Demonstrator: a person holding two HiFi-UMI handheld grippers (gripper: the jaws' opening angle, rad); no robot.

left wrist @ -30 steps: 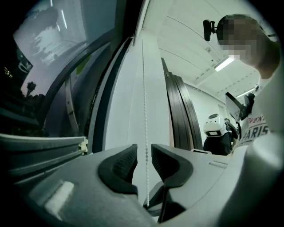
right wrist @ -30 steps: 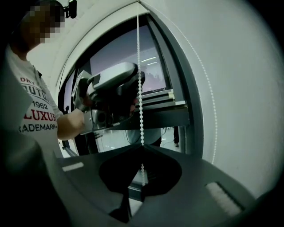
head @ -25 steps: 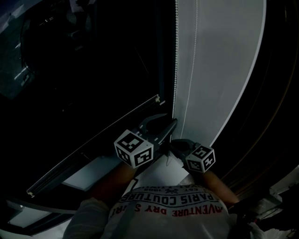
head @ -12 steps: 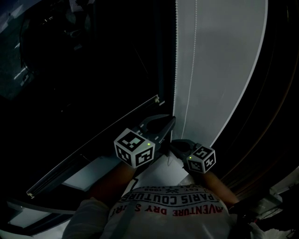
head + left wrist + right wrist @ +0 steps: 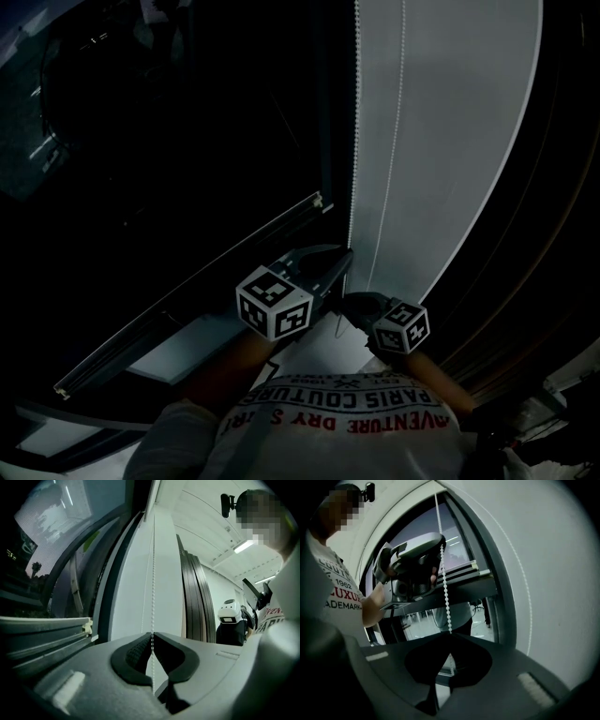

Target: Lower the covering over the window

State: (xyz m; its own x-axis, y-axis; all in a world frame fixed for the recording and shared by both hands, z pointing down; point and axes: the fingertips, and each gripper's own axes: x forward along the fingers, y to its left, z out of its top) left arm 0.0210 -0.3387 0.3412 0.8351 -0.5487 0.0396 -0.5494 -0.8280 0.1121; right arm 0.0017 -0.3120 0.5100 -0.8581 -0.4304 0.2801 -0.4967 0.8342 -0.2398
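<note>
The person's white T-shirt [image 5: 347, 417] carries the only print that can be read: "PARIS COUTURE", "ADVENTURE DRY" and "EST 1962" upside down in the head view, and "1962" with parts of other words in the right gripper view. The covering looks like a dark, see-through roller shade [image 5: 51, 517] that ends in a grey bottom bar [image 5: 187, 298] with a pale end cap. The bar hangs across the dark window, at about the height of the grippers and just left of a white wall panel [image 5: 459, 141]. A white bead chain [image 5: 352, 141] runs down along that panel's left edge, and a second strand lies further right on the panel. The left gripper [image 5: 345, 255] has its tongs clamped on the chain, whose beads are pinched at the tip of the dark pads [image 5: 133, 651]. The right gripper [image 5: 349, 302], just below and beside it, has its tongs shut on the chain too. In the right gripper view the strand passes the left gripper and drops straight into the right tongs' tip.
</note>
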